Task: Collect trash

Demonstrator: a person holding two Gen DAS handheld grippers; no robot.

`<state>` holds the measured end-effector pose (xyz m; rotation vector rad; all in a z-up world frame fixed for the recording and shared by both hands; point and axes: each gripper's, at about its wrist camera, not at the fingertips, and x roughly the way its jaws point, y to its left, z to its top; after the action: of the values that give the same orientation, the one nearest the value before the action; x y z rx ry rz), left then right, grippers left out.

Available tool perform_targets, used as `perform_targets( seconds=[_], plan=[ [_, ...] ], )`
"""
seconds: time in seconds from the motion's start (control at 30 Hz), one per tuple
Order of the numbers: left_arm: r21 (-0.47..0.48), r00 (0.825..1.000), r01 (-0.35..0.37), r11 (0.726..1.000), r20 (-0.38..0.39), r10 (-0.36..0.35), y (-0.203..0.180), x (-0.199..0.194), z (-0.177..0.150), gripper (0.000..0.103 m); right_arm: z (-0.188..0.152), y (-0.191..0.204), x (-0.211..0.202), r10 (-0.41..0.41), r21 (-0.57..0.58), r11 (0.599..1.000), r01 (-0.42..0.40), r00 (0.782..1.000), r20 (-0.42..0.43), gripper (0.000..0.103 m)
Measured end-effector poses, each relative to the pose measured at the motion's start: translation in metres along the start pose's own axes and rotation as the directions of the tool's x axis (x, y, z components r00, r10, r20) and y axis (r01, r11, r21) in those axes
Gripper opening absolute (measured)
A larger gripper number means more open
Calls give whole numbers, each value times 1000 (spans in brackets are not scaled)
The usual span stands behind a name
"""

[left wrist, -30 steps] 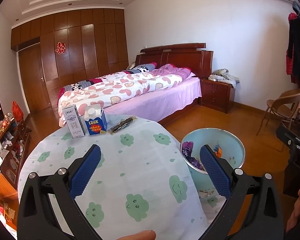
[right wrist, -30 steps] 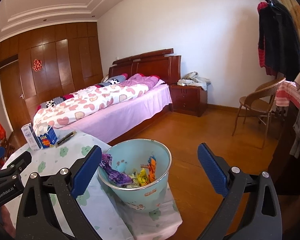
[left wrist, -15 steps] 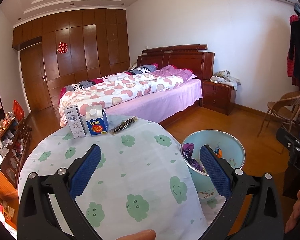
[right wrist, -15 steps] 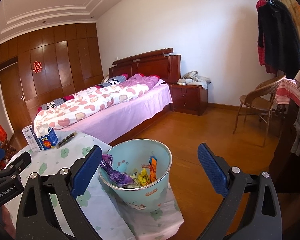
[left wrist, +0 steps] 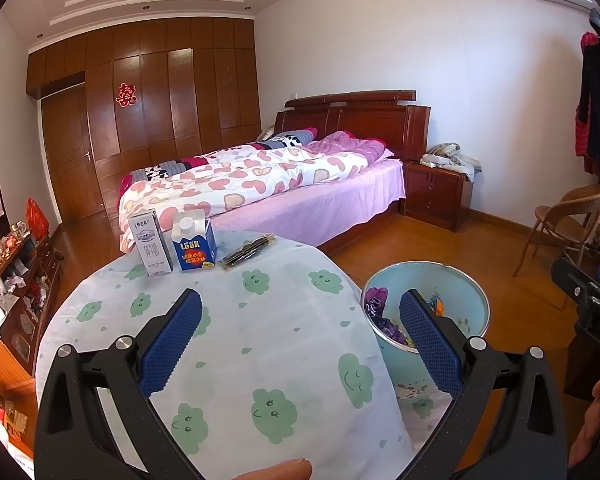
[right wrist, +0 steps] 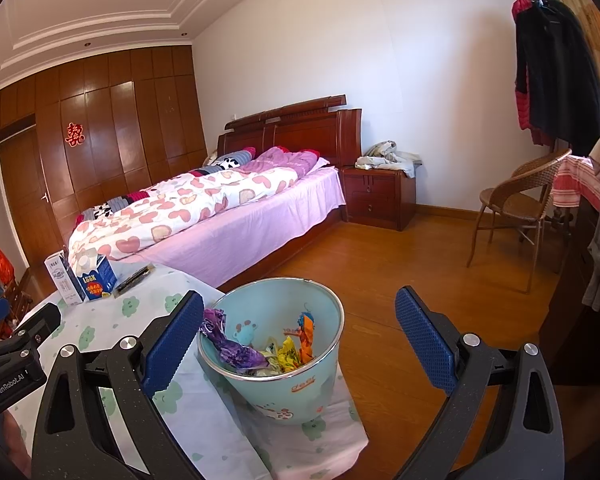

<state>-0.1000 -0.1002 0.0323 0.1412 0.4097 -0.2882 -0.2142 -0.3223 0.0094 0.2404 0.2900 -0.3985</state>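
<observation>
A pale blue trash bin [right wrist: 284, 376] stands at the right edge of the table, on the hanging cloth; it also shows in the left wrist view [left wrist: 460, 292]. Several crumpled wrappers [right wrist: 252, 352] lie inside it, purple, yellow and orange. My left gripper [left wrist: 300, 336] is open and empty above the tablecloth, left of the bin. My right gripper [right wrist: 296, 336] is open and empty, held above and just behind the bin. At the table's far edge stand a grey-white carton [left wrist: 150, 242] and a blue milk carton [left wrist: 193, 244], with a dark flat wrapper [left wrist: 249, 250] beside them.
The round table [left wrist: 236, 320] has a white cloth with green clouds. A bed [left wrist: 268, 184] lies beyond it, with a nightstand [left wrist: 436, 194] to its right. A wicker chair [right wrist: 520, 204] stands at right on the wooden floor. A cluttered low cabinet [left wrist: 24, 280] runs along the left wall.
Both views have lifted very slightly; the grippers stay open and empty. Nothing on the table or in the bin has moved.
</observation>
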Motion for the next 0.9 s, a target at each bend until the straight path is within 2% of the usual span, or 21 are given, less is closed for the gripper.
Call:
perform_targets(
  seconds=[0.9],
  plan=[
    [-12, 1000, -11, 1000, 2, 11, -4, 0, 1, 97, -1, 3, -2, 2, -4, 1000, -2, 1000, -2, 95]
  ],
)
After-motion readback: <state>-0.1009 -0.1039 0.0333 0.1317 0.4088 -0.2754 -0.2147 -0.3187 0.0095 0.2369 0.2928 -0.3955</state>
